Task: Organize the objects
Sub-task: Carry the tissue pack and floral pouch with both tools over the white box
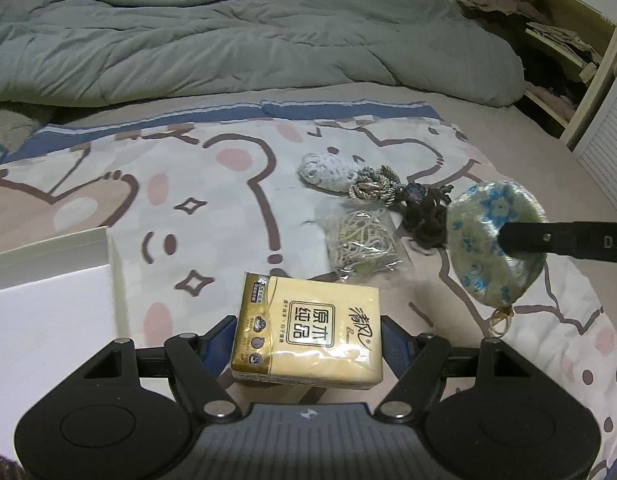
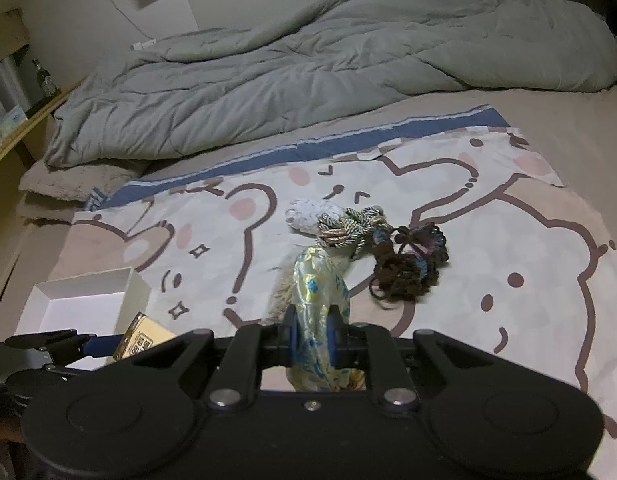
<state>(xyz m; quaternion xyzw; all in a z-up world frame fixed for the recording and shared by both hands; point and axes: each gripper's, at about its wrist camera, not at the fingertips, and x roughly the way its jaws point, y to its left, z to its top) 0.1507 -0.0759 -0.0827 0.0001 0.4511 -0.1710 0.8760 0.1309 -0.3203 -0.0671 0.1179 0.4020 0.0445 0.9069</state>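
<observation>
**Both grippers hold something above the bed**

In the left wrist view, the left gripper has its fingers clamped on a yellow tissue pack in the lower centre of the frame. The white box is at the left edge, open. At the right side, the right gripper has its fingers tight together on a round embroidered pouch (blue flowers on pale green). In the middle lie a grey knitted piece, a braided cord, dark yarn and a clear bag of rubber bands, close together on the bear-print sheet.
</observation>
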